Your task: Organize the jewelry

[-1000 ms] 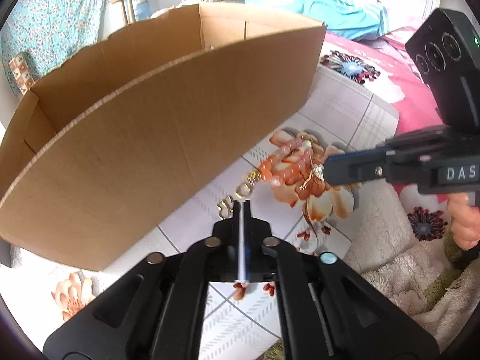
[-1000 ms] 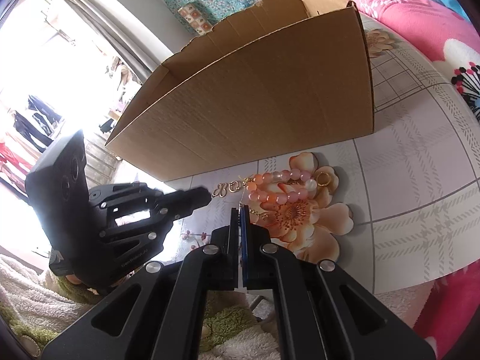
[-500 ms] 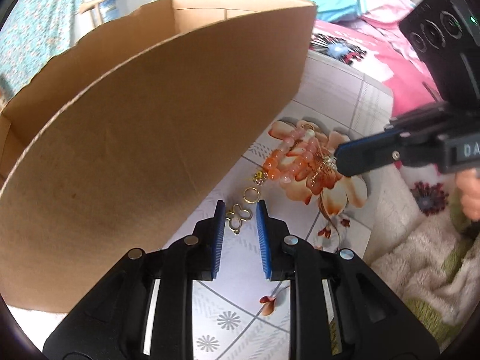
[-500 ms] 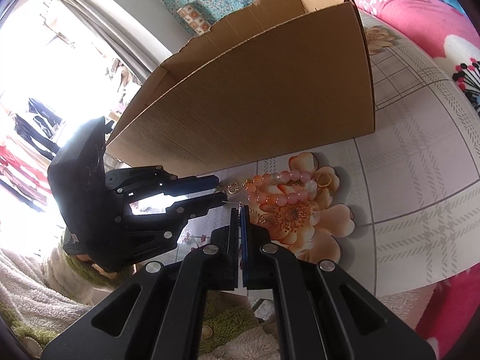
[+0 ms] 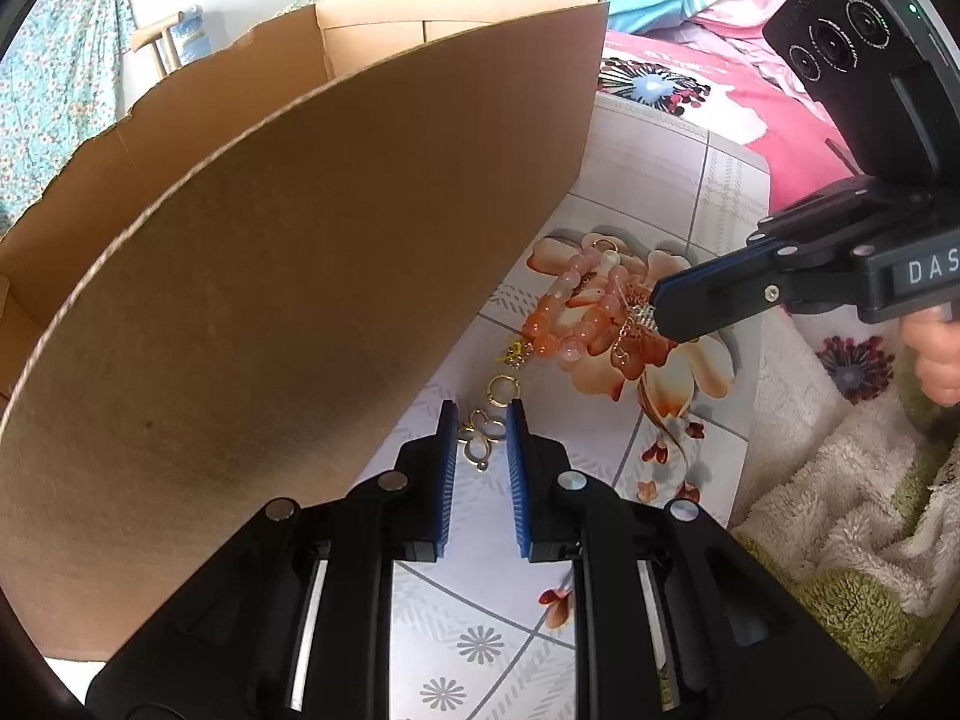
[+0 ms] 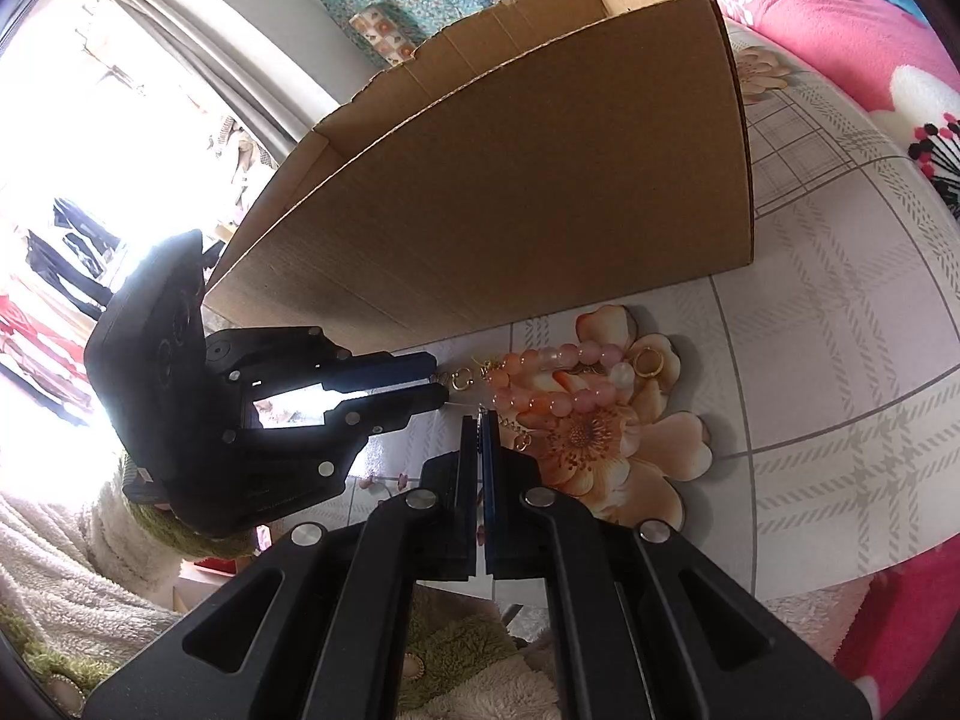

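While our left tongs (image 5: 480,438), just closing, straddle the gold clasp (image 5: 482,439) w/o pinching it beside the cardboard box (image 5: 300,276) on the bench, and right tongs (image 6: 480,420) stay clenched on the bracelet's chain, we could snap it by tugging.

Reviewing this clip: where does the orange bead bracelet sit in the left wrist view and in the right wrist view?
Left wrist view: bead bracelet right of centre, on the printed flower, just left of the right gripper.
Right wrist view: bracelet at centre, just beyond the gripper's tips.
Shared landmark: cardboard box, standing close behind the bracelet in both.
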A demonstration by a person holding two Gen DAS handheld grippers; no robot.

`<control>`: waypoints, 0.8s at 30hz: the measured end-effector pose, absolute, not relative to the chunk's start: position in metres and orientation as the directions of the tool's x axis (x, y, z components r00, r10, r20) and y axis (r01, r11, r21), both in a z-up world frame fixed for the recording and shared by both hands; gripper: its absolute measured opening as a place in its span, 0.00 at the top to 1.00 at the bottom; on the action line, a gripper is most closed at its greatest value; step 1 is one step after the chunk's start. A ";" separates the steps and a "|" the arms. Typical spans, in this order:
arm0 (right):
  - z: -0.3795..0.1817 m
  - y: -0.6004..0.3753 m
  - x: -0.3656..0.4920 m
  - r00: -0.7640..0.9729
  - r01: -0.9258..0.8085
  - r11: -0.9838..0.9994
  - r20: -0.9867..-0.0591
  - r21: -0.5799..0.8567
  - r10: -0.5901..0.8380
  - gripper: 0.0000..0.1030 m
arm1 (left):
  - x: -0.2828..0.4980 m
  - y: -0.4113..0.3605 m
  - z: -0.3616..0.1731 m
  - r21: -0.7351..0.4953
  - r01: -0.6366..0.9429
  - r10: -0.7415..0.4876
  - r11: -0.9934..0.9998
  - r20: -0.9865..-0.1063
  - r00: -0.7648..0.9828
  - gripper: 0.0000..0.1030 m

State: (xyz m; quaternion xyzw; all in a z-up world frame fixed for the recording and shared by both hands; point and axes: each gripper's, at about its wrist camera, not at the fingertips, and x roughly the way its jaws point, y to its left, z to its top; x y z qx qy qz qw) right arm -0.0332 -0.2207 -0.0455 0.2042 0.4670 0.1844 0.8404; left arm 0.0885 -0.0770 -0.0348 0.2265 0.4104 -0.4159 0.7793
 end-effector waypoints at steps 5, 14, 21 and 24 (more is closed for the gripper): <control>-0.044 -0.219 -0.031 0.498 -0.124 0.850 -0.708 0.513 0.500 0.98 | 0.087 -0.070 -0.035 -0.008 0.821 -0.472 0.570 -0.822 0.320 0.85; -0.013 -0.215 -0.039 0.552 -0.207 0.835 -0.644 0.509 0.529 0.98 | 0.067 -0.050 0.008 -0.057 0.789 -0.546 0.611 -0.752 0.369 0.85; 0.054 -0.216 -0.017 0.624 -0.332 0.814 -0.537 0.476 0.568 0.98 | 0.083 -0.030 0.084 -0.076 0.735 -0.597 0.674 -0.641 0.482 0.85; 0.077 -0.213 0.014 0.618 -0.364 0.812 -0.534 0.457 0.577 0.98 | 0.114 -0.031 0.096 -0.085 0.691 -0.559 0.718 -0.662 0.499 0.85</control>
